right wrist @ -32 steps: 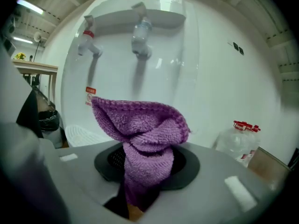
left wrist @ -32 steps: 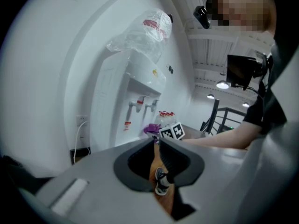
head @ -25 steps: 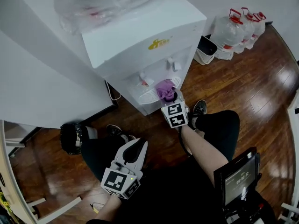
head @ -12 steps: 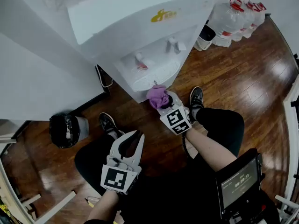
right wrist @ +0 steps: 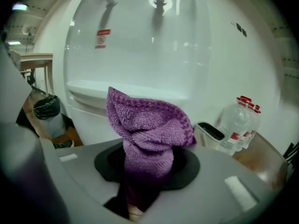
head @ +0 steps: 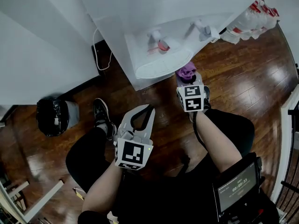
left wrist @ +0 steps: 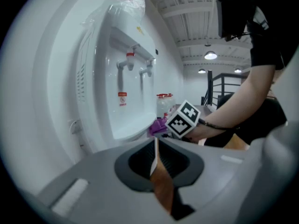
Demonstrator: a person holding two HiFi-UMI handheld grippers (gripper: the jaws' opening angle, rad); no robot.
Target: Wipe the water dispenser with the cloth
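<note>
Right claw (right wrist: 145, 169) clamped on purple cloth (right wrist: 147, 125), bunched upright | water dispenser (right wrist: 196, 55) front straight ahead, tray ledge (right wrist: 93, 88) just behind the cloth, contact not confirmed | left claw (left wrist: 155, 146) closed, empty, farther back | right hand nearer, judged the wiping hand.

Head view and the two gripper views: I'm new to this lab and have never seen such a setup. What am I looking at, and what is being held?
No robot here: a person holds a two-jaw gripper in each hand. The head view looks down from a camera on the person's head; the other two cameras ride on the grippers. The right gripper is clamped on a purple cloth, just in front of the white water dispenser. The left gripper is shut and empty. Water bottles stand on the wooden floor.
</note>
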